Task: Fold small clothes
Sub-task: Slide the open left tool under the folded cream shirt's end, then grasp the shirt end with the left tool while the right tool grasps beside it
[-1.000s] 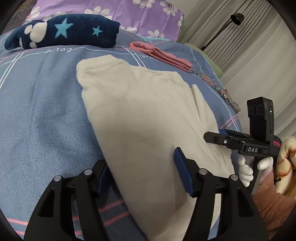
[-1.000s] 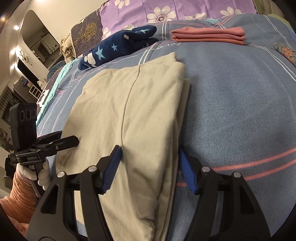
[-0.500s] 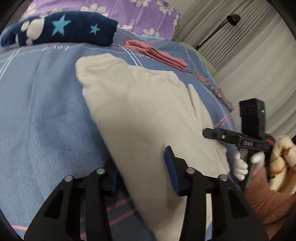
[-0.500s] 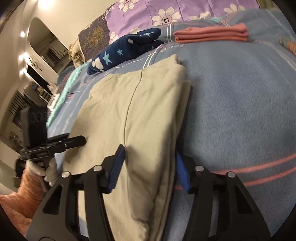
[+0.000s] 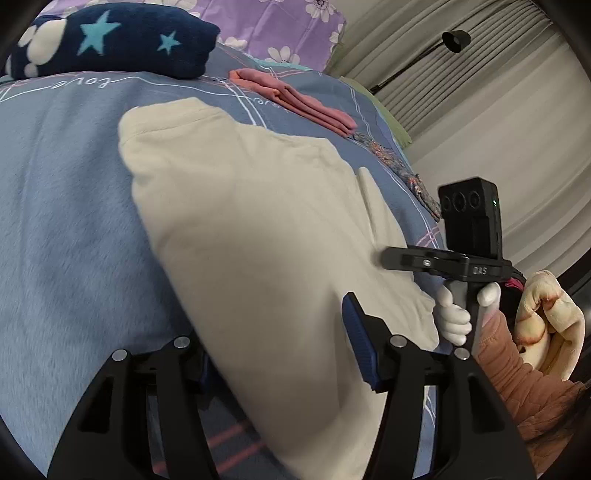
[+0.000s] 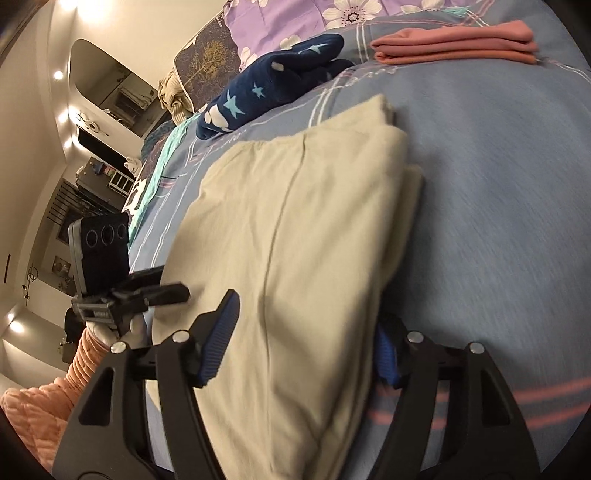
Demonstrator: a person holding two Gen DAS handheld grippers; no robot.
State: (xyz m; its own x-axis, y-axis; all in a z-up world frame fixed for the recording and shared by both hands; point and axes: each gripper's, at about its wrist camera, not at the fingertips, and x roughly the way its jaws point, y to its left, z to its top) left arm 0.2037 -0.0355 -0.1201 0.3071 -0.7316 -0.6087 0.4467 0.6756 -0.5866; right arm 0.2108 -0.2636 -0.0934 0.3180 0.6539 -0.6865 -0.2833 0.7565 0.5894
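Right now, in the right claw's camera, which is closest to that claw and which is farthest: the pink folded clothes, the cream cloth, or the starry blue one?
1. Cream cloth, between the right claw fingers.
2. Starry blue one, farther back, left.
3. Pink folded clothes, farthest, back right.

Cream garment point(image 5: 258, 236) lay on blue bedspread point(image 5: 62, 221) with pink and white stripes; navy towel point(image 5: 110, 40) bore turquoise stars; folded cloth point(image 6: 458, 44) was salmon pink; pillow point(image 6: 295, 18) purple, white-flowered.
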